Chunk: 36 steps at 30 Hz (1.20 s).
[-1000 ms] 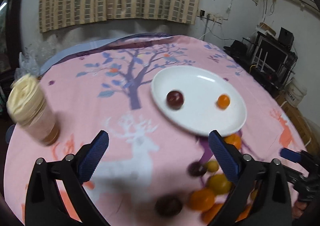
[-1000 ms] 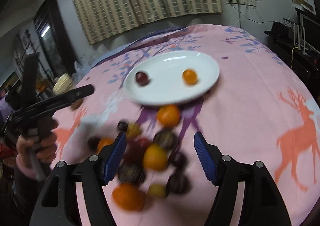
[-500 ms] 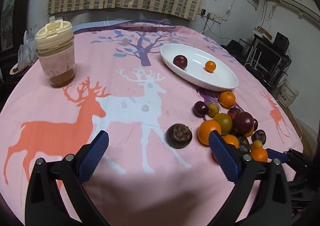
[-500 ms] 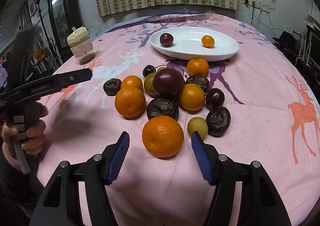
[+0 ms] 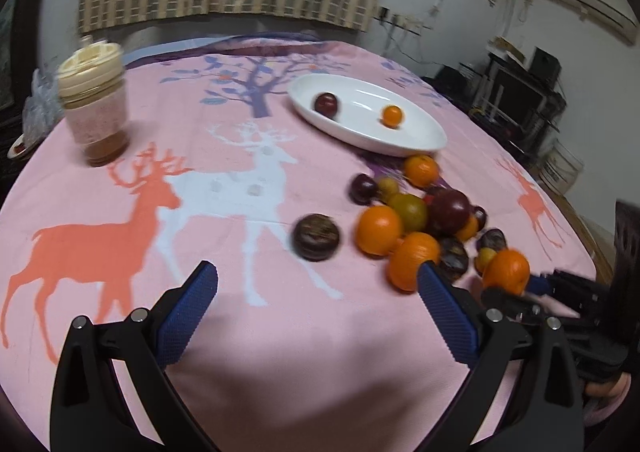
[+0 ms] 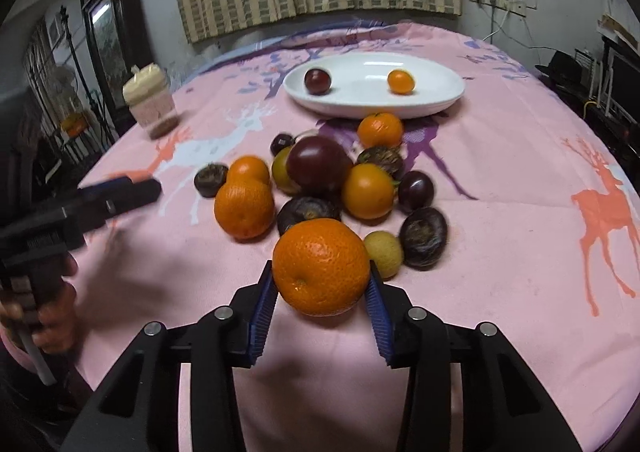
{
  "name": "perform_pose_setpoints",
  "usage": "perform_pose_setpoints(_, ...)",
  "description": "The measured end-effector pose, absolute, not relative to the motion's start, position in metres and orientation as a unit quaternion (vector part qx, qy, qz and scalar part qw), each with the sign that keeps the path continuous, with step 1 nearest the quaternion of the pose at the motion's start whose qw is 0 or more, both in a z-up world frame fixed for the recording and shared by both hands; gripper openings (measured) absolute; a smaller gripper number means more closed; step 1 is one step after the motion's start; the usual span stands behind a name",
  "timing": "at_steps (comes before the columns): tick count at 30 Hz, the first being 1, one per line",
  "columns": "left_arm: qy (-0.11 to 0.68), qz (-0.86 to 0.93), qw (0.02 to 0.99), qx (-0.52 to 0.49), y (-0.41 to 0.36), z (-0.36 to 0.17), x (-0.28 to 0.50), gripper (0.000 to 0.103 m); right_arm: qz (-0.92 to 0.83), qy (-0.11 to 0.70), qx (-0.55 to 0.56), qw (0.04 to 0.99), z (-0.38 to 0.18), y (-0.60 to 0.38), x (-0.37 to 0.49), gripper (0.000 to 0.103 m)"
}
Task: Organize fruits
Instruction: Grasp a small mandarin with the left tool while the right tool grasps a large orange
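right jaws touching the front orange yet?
Touching. Right wrist view: both blue pads of the closing right gripper sit flush against the orange's sides.

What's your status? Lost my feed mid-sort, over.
Right gripper closing on nearest orange, pads at its sides. Left gripper open, empty. White plate holds two fruits. Path clear.

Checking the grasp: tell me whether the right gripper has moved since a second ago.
Yes. The right gripper came nearer the table, away from the white plate, and its jaws are closing around the nearest orange.

Left tool (image 5: 316, 284) agape over tablecloth (image 5: 240, 332), empty.
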<state>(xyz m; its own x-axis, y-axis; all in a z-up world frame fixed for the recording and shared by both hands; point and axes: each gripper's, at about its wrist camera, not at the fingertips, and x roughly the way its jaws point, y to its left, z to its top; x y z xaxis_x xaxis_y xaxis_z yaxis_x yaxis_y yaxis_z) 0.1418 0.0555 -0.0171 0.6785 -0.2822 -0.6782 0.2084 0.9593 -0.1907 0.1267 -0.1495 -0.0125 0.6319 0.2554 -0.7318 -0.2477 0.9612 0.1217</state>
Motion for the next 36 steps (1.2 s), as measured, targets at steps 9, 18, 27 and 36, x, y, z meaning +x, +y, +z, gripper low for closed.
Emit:
perform_pose_setpoints(9, 0.413, -0.195, 0.890, 0.008, 0.000, -0.031, 0.160, 0.055, 0.138, 0.382, 0.028, 0.913, 0.007, -0.178, 0.115, 0.044)
perform_pose_setpoints(18, 0.446, -0.216, 0.869, 0.002, -0.013, -0.042, 0.180, 0.040, 0.138, 0.381, 0.042, 0.913, 0.005, -0.191, 0.114, 0.044)
perform_pose_setpoints(27, 0.438, -0.225, 0.871, -0.001, -0.010, -0.032, 0.169, 0.037, 0.144, 0.380, 0.056, 0.912, 0.006, -0.200, 0.122, 0.044)
perform_pose_setpoints(36, 0.374, -0.238, 0.896, -0.015, -0.022, 0.036, 0.255, 0.037, 0.151, 0.351, 0.080, 0.921, 0.041, -0.209, 0.222, 0.044)
